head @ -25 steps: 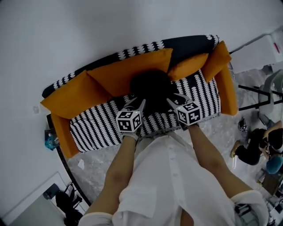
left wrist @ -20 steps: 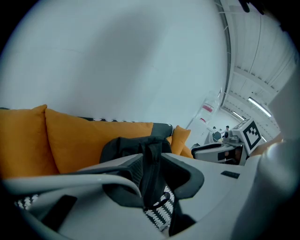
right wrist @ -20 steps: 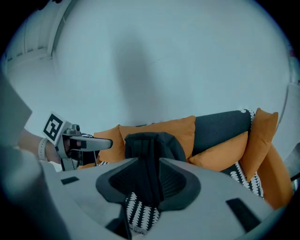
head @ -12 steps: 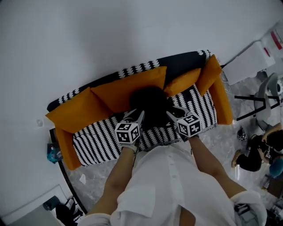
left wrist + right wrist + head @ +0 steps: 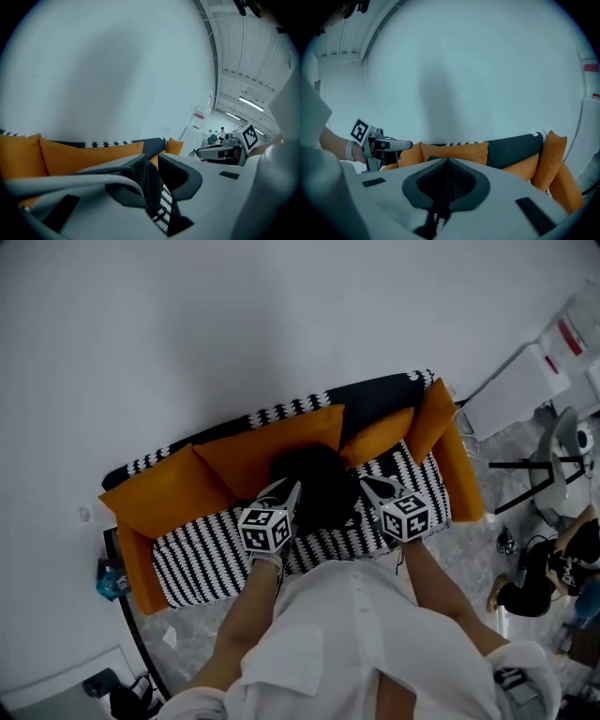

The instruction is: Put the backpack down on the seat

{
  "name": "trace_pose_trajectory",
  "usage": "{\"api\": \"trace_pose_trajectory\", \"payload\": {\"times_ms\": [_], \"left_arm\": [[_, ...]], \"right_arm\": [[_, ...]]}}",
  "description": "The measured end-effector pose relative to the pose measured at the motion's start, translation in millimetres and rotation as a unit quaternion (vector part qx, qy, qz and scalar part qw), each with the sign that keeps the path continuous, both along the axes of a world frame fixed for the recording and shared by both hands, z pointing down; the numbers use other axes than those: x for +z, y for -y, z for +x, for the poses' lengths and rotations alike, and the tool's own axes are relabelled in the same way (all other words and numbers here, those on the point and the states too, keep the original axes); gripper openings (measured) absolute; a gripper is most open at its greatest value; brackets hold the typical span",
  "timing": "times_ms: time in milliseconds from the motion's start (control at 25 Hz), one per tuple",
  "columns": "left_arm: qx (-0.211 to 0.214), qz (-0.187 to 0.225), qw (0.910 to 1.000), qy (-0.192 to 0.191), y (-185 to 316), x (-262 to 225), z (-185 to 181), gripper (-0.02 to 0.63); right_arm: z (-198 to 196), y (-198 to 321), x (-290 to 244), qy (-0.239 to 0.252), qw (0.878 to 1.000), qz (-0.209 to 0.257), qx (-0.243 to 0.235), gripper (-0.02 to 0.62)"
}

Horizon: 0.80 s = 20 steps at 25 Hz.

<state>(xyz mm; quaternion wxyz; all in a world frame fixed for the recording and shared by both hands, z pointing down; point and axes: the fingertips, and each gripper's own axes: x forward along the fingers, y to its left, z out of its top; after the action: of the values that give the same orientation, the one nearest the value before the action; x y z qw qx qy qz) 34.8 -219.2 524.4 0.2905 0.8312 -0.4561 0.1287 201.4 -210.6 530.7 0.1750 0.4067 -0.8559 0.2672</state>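
Head view: I see the backpack on the sofa seat.
Left gripper: seemingly a slit open, empty.
Right gripper: jaws just closed, empty.

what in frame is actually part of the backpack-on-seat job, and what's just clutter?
Job: black backpack; the sofa's striped seat it lies on.

Lying about: orange cushions; blue object on the floor; black bag on the floor; crouching person at the right.

A black-and-white patterned sofa with orange cushions stands against a plain white wall on grey marbled floor.
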Motion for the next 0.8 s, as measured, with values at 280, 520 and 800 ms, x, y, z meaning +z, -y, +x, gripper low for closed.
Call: {"api": "trace_pose_trajectory", "payload": {"times_ms": [280,520,800], "left_arm": [[-0.002,0.038,0.9993,-0.003,1.0,-33.6,3.8,0.055],[0.001,0.039,0.9992,0.000,-7.4,-34.9,9.4,0.049],[0.000,0.037,0.9993,-0.004,-18.8,-33.7,8.2,0.049]], "right_arm": [[10.9,3.0,-25.6,0.006,1.000,0.028,0.002,0.018],[17.8,-0.9,-34.8,-0.002,0.999,0.040,0.004,0.018],[18.0,-11.3,-31.7,-0.002,0.999,0.036,0.000,0.018]]}}
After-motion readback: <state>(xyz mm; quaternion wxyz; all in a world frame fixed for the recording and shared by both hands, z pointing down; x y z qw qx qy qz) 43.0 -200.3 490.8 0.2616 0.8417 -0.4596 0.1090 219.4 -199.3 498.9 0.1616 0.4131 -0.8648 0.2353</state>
